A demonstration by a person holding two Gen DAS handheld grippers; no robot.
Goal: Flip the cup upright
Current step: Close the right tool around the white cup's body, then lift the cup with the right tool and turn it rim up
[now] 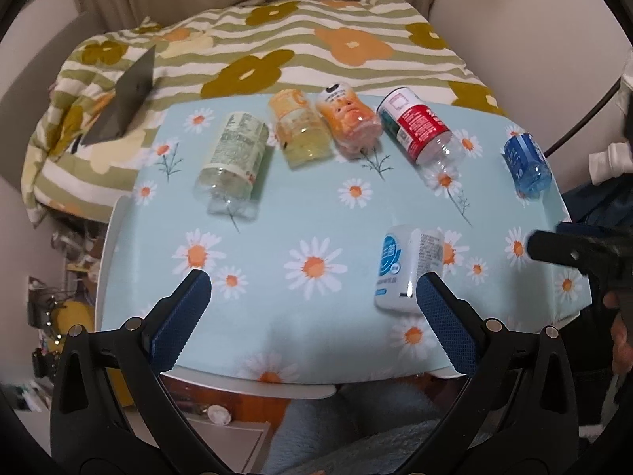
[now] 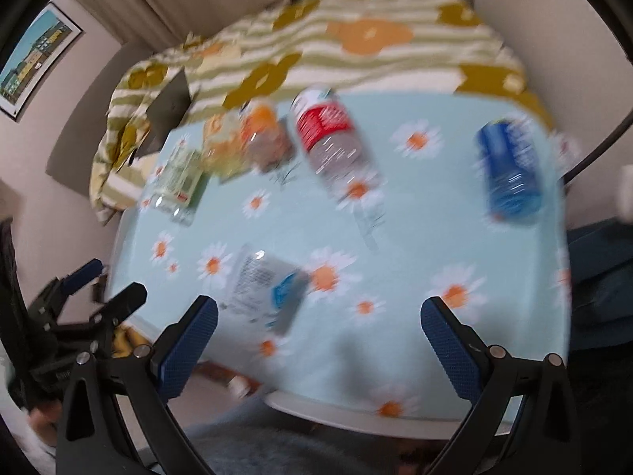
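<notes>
Progress is nil: white cup (image 1: pixel 407 267) lies on its side near the counter (image 1: pixel 277 206) front edge, ungrasped, with left gripper (image 1: pixel 312 297) and right gripper (image 2: pixel 318 316) both spread wide above it.

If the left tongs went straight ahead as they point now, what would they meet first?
Probably bare tablecloth: the open left tongs frame no cup. The white cup lies beside the right-hand finger, possibly brushing it; depth is unclear.
</notes>
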